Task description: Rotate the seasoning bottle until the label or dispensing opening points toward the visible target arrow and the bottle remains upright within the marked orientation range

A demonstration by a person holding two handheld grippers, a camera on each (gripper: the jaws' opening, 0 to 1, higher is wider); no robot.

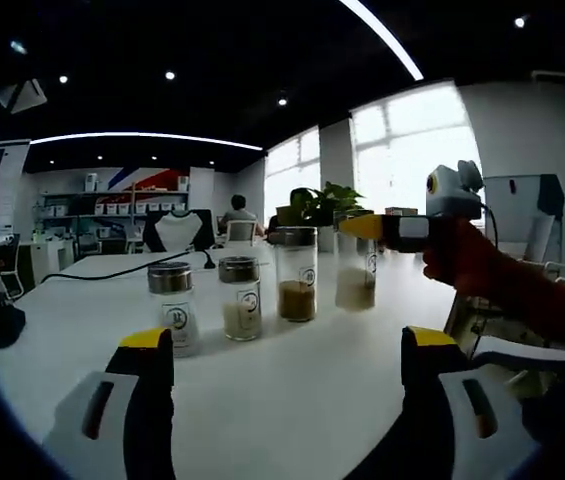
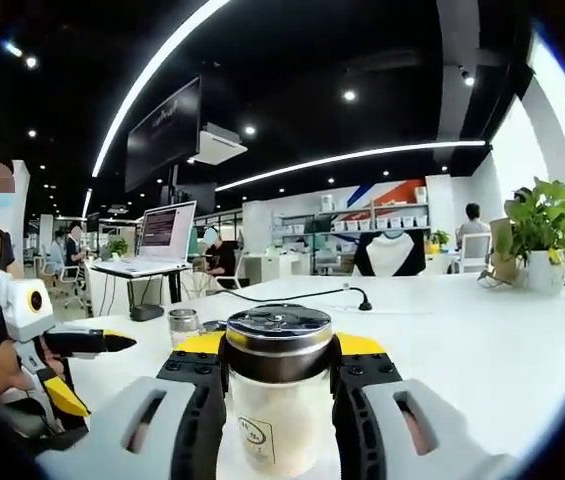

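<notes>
One upright seasoning bottle (image 2: 278,385), steel lid, pale powder, clamped by right gripper (image 2: 278,375)

you're at a long white table (image 1: 292,380) in an open office. behind it, bright windows (image 1: 402,140) beside a potted plant (image 2: 539,225); shelves (image 2: 362,225) line the far wall, light strips (image 2: 352,157) curve across the black ceiling above.

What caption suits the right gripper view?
Right gripper clamps a steel-lidded seasoning bottle upright on the white table.
</notes>
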